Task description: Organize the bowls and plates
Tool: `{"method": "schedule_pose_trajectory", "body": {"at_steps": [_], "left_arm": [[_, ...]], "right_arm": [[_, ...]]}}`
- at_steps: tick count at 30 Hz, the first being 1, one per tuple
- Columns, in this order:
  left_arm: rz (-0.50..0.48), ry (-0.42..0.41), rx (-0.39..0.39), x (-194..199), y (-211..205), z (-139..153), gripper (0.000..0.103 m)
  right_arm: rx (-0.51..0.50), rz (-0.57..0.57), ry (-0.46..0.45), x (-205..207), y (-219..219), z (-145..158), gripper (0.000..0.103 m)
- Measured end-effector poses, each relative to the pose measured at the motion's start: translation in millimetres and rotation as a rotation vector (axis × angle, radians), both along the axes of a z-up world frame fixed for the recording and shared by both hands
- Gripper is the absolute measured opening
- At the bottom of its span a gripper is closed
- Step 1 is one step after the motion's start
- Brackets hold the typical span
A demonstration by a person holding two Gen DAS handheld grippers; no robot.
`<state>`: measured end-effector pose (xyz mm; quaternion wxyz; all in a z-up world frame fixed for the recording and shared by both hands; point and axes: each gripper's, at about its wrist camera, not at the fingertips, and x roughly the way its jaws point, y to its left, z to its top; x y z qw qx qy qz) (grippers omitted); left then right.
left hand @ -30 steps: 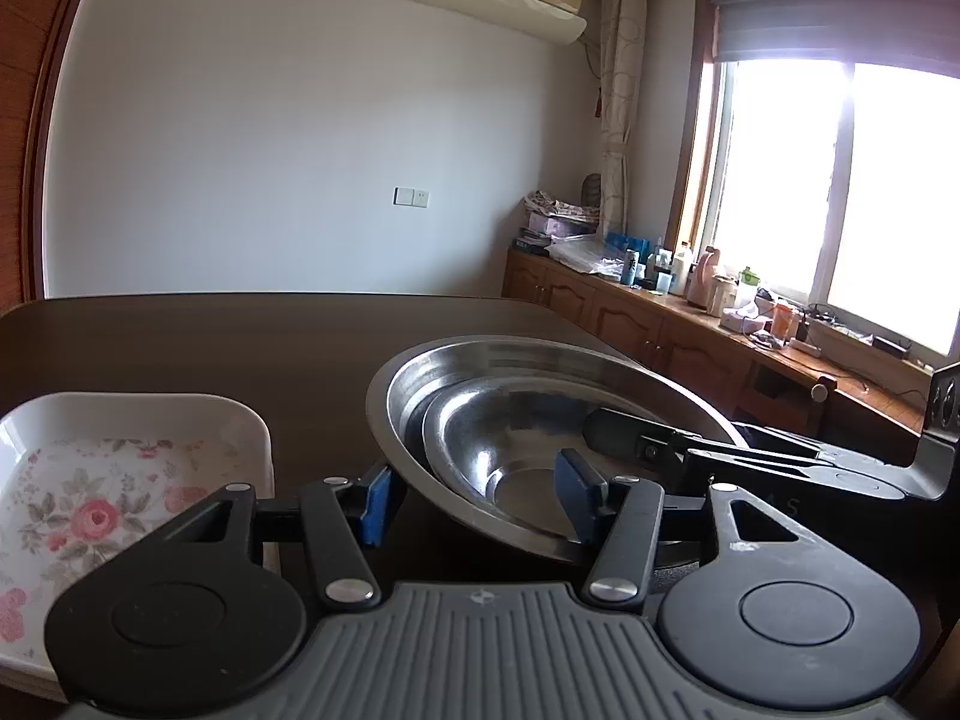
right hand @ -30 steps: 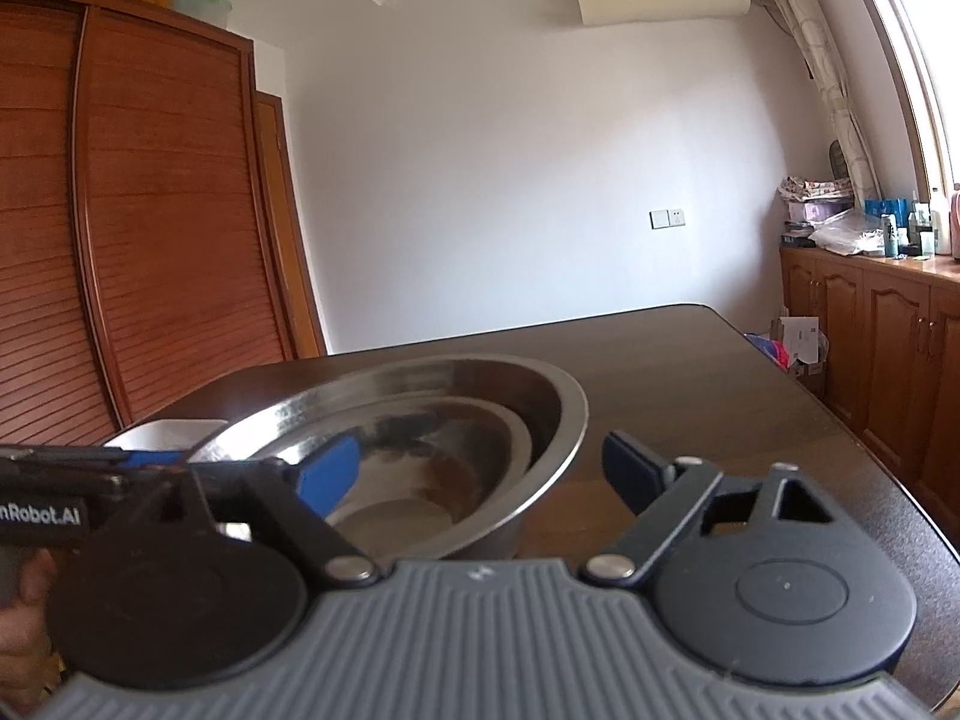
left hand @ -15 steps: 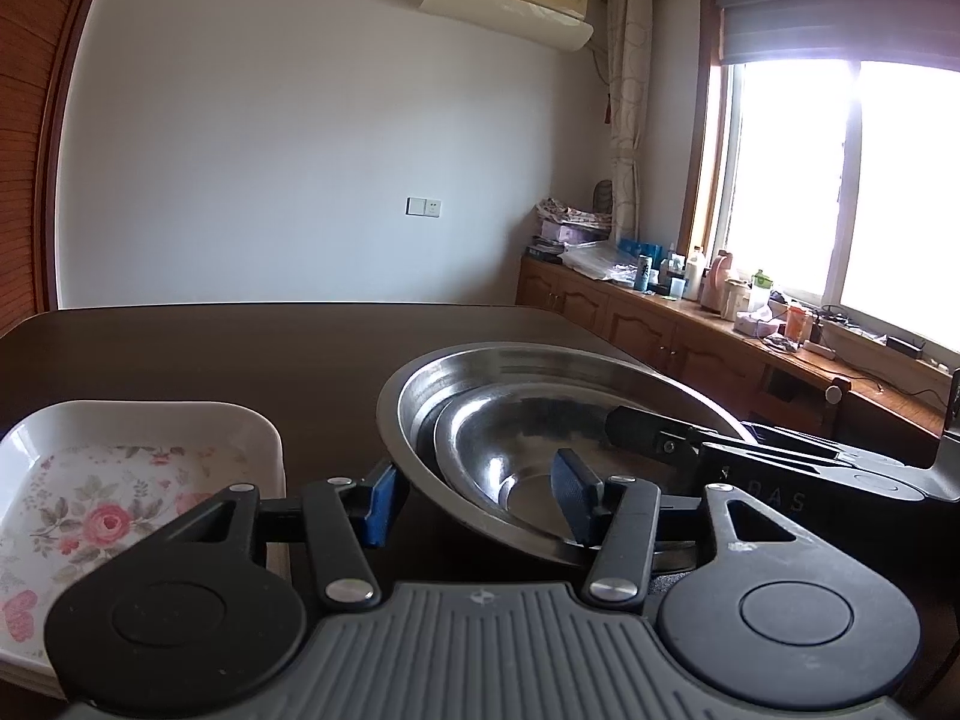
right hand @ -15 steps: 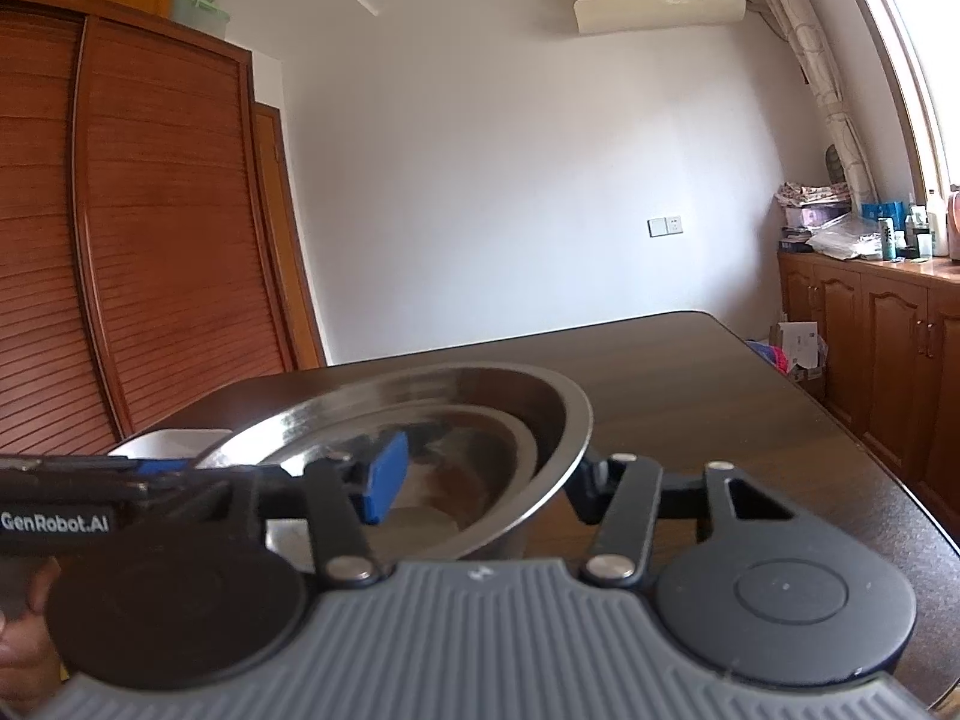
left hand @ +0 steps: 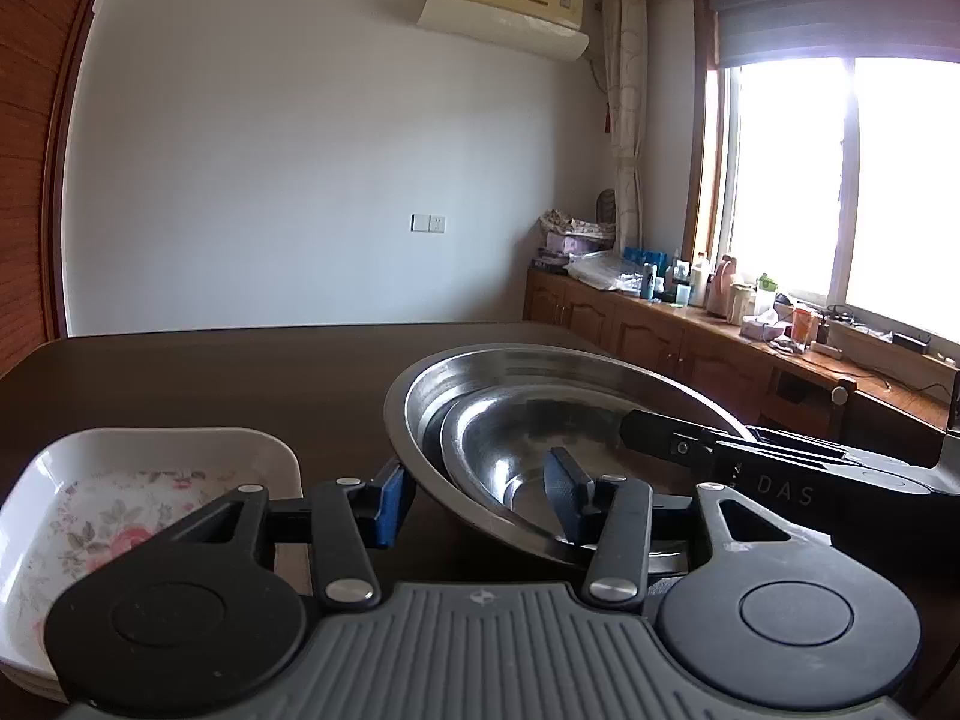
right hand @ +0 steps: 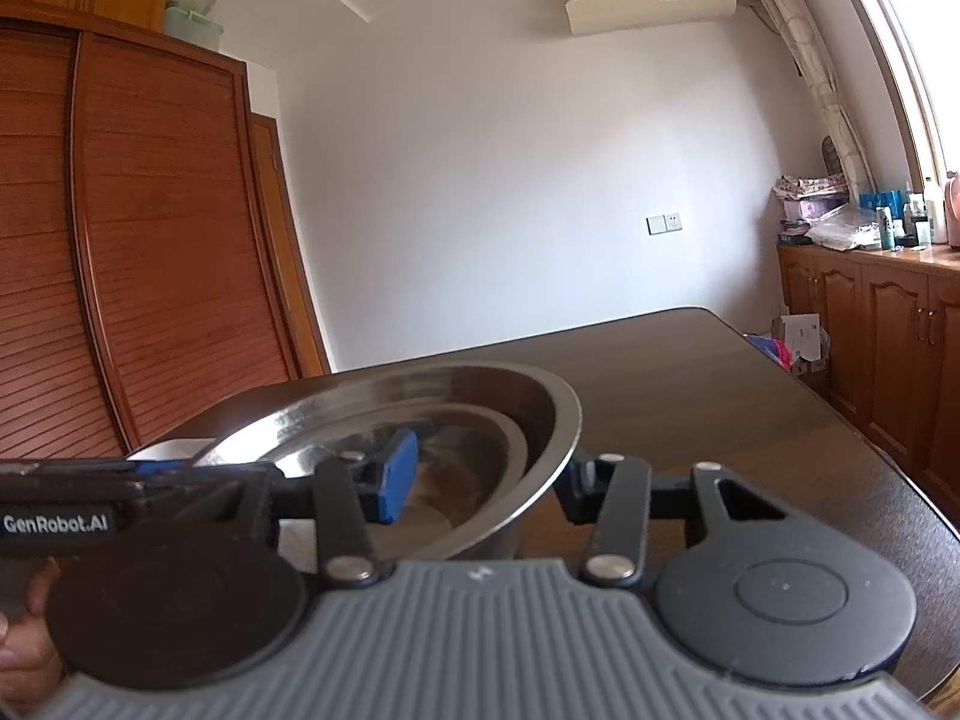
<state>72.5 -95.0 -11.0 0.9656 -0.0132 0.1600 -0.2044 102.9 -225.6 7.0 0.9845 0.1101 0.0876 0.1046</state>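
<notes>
Looking down both wrist cams right now: two steel bowls are nested on the dark counter (left hand: pixel 240 372), a smaller bowl (left hand: pixel 528 450) sitting inside the big steel bowl (left hand: pixel 540 360).

My left hand-held gripper (left hand: pixel 480 495) straddles the near-left rim of the big bowl: its blue-padded left finger (left hand: pixel 393 498) is outside the wall, the right finger is down inside over the smaller bowl. The jaws have just been closing a bit, with the rim between them, but there's a visible gap on both sides, so it's not pinching yet.

My right hand-held gripper (right hand: pixel 486 480) is on the opposite rim. The blue pad (right hand: pixel 399 474) is inside the bowl, the other finger is outside under the flared lip. Its jaws have been closing too, and they look snug on the wall, though I can't tell for sure that the outer pad is actually pressing, since the rim hides it.

Just left of the bowls there's a white rectangular dish with a pink floral print (left hand: pixel 150 480), also on the counter. A bit of a hand (right hand: pixel 24 630) on the left gripper's handle shows at the edge of the right cam.
</notes>
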Motion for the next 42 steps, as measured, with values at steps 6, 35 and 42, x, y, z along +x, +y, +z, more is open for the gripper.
{"method": "schedule_pose_trajectory", "body": {"at_steps": [6,35,42], "left_arm": [[0.006,-0.043,-0.005,-7.7,6.9,10.3,0.074],[0.169,-0.1,0.024,-39.6,104.8,41.5,0.074],[0.213,-0.067,0.024,-38.0,123.4,29.8,0.074]], "right_arm": [[0.004,0.002,-0.024,-4.2,-1.4,2.3,0.045],[-0.022,0.2,-0.094,2.3,65.5,35.1,0.045],[-0.036,0.25,-0.066,7.6,85.1,28.9,0.045]]}}
